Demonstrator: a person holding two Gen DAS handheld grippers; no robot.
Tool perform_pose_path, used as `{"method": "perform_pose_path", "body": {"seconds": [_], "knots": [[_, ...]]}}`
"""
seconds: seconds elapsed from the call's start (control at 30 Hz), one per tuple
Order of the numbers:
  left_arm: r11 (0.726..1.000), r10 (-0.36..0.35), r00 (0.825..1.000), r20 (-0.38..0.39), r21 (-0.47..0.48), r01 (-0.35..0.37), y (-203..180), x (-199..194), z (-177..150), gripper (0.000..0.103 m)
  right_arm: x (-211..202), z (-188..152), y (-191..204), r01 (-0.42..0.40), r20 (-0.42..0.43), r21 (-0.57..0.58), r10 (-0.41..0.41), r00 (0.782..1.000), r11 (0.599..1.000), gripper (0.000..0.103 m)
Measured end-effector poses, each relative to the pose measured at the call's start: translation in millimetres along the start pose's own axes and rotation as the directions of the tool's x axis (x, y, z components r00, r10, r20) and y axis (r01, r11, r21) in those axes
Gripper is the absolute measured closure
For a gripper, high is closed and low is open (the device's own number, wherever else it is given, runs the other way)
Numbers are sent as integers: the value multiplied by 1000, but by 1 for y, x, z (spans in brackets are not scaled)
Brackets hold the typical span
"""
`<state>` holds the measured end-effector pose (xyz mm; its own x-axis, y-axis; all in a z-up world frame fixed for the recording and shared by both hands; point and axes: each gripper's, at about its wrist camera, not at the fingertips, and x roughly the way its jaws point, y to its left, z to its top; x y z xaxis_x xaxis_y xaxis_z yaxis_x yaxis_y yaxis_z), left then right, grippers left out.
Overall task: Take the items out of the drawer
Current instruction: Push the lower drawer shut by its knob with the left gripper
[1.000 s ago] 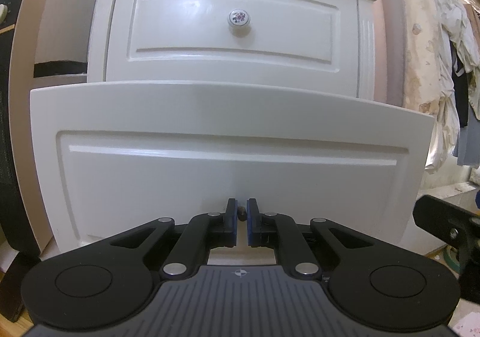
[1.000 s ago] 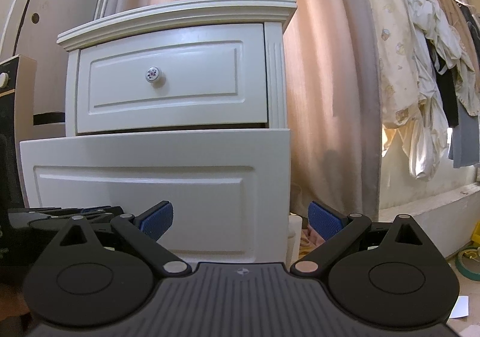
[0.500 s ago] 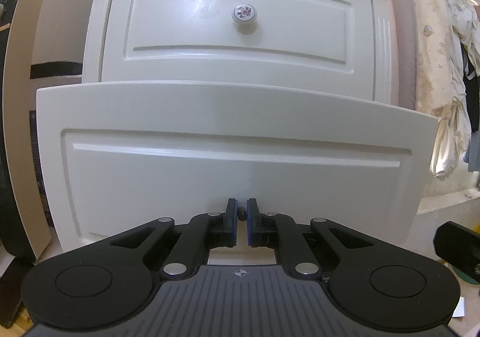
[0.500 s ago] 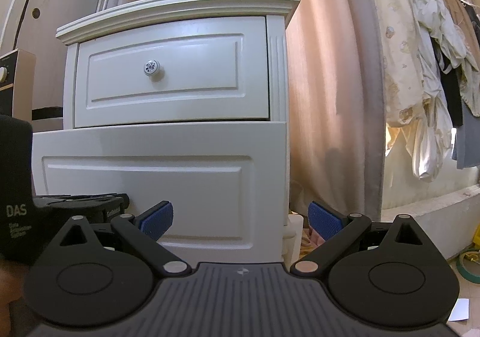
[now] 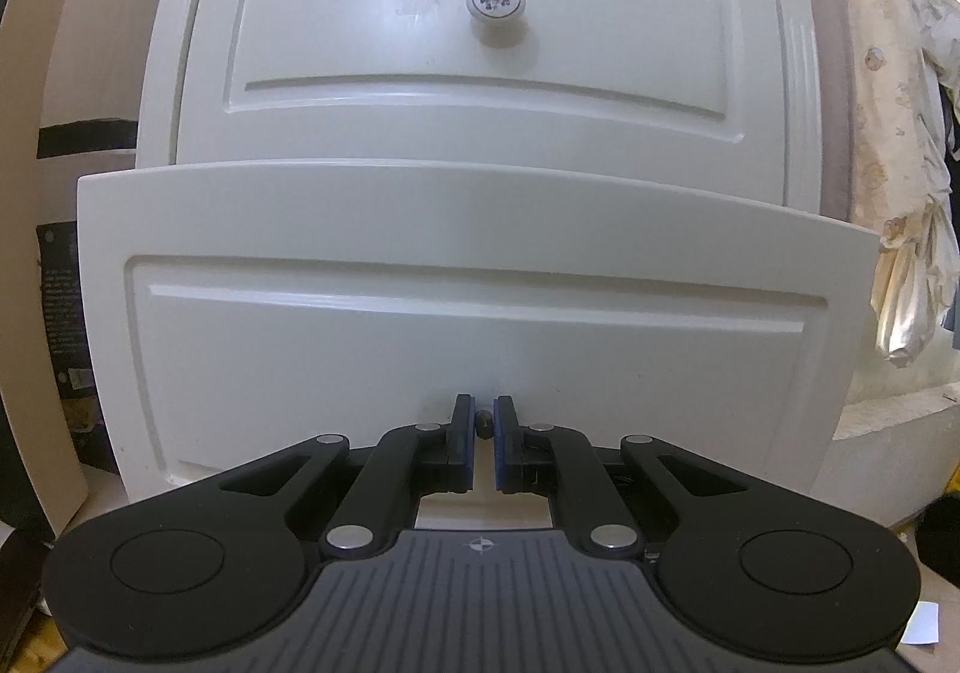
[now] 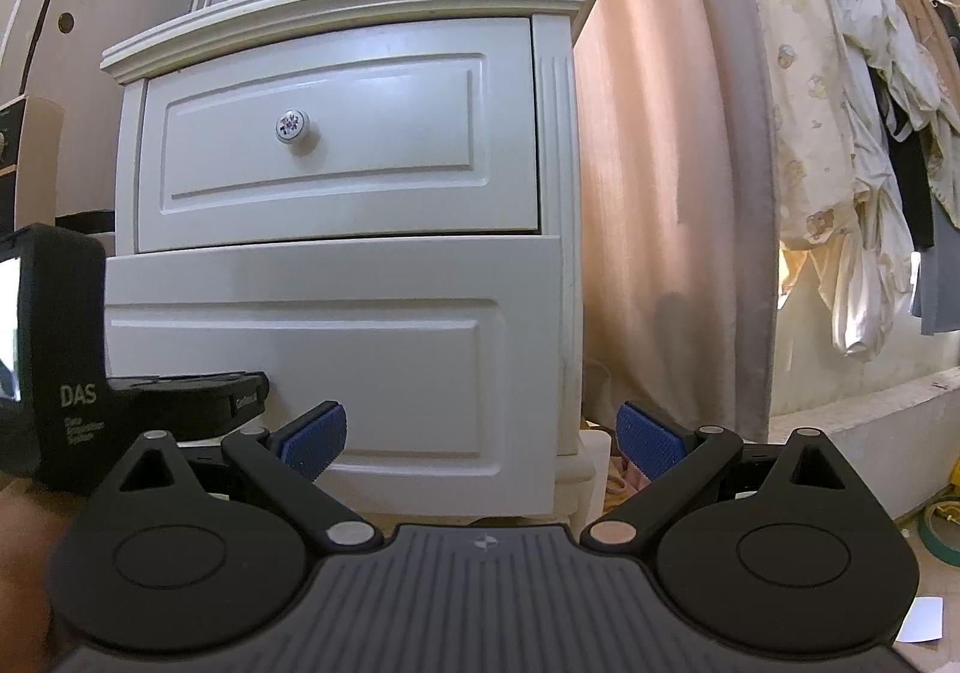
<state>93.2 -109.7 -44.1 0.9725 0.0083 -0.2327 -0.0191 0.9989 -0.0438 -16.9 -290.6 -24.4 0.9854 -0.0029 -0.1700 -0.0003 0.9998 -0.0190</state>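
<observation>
Left tool (image 5: 483, 421) nearly shut, pinching small dark stub of lower drawer (image 5: 468, 349) pull; knob head not visible. Lower drawer slid partway out of nightstand (image 6: 558, 145), contents hidden behind front panel. Right tool (image 6: 483, 433) wide open, empty, hovering near drawer's right front corner. Upper drawer knob (image 5: 497, 1) untouched.

Risks, judged: thin grip on stub, could slip off under off-axis pull; skewed pull could jam drawer; overpull could drop drawer out onto floor. Items unseen, so blind reach likely.
</observation>
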Motion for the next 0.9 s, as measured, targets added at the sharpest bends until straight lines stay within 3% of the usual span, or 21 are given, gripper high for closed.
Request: {"method": "perform_pose_path", "body": {"seconds": [0.9], "knots": [[999, 33, 999, -15, 28, -33, -6, 73, 14, 98, 40, 0, -8, 18, -34, 16, -18, 999, 1000, 0]]}}
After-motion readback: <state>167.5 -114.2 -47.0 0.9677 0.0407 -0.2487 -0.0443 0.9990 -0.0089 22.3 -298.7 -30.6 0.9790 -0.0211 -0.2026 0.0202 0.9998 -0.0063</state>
